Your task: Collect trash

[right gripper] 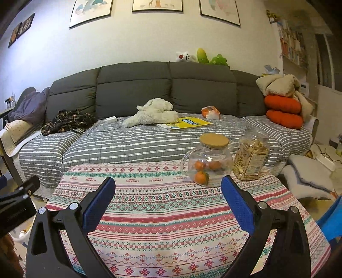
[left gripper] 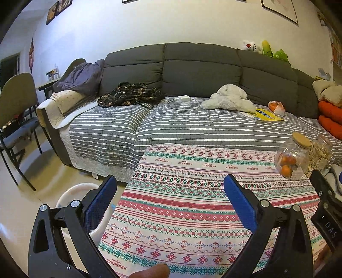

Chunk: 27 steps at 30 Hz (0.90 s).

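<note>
We find the left gripper (left gripper: 170, 181) with jaws spread wide, nothing between its blue pads (left gripper: 239, 203). The right gripper (right gripper: 167, 184) stands likewise, jaws wide apart and empty, level beside the left.

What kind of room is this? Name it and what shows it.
Most likely a home living room: a long grey sofa with a striped cover, plush toys along its back, framed pictures on the wall, and a cloth-covered table in front.
</note>
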Each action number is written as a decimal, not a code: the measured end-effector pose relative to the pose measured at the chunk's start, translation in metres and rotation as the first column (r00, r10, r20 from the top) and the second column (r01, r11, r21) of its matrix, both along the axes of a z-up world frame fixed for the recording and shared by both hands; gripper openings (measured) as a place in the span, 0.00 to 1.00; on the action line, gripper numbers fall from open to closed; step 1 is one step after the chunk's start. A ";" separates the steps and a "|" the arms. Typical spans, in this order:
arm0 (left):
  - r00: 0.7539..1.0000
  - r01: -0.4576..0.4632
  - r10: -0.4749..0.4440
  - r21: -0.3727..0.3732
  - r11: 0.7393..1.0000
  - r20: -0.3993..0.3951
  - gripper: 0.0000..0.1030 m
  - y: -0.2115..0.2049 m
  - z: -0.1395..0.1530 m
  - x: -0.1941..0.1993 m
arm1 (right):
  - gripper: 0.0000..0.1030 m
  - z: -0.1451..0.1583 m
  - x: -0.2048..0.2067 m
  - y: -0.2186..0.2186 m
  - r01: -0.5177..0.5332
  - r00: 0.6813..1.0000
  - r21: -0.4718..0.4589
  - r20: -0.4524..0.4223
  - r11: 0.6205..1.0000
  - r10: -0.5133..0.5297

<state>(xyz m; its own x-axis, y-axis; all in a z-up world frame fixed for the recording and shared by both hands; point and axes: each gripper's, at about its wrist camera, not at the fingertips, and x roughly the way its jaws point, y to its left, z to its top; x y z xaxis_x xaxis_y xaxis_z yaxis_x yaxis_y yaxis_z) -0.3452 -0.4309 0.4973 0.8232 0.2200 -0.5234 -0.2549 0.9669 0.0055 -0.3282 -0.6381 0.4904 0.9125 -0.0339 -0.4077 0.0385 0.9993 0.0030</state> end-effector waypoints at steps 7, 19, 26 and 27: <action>1.000 -0.003 0.003 -0.012 1.000 -0.008 0.93 0.004 0.002 -0.001 | 0.94 0.000 -0.003 0.007 -0.012 1.000 0.002 0.010 1.000 0.012; 1.000 -0.003 0.003 -0.013 1.000 0.000 0.93 0.007 0.005 -0.003 | 0.93 0.003 -0.005 0.007 -0.005 1.000 0.031 0.031 1.000 0.004; 1.000 -0.002 0.002 -0.012 1.000 0.001 0.93 0.007 0.005 -0.003 | 0.93 0.002 -0.003 0.004 -0.005 1.000 0.051 0.017 0.999 0.004; 1.000 -0.002 0.002 -0.012 1.000 0.000 0.93 0.007 0.005 -0.003 | 0.93 0.003 -0.003 0.004 -0.005 1.000 0.052 0.018 0.999 0.004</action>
<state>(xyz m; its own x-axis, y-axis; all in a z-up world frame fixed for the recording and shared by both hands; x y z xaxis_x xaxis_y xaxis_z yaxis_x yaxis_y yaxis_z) -0.3487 -0.4236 0.5023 0.8229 0.2153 -0.5258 -0.2565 0.9665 -0.0057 -0.3310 -0.6346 0.4931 0.9197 -0.0089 -0.3925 0.0335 0.9979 0.0558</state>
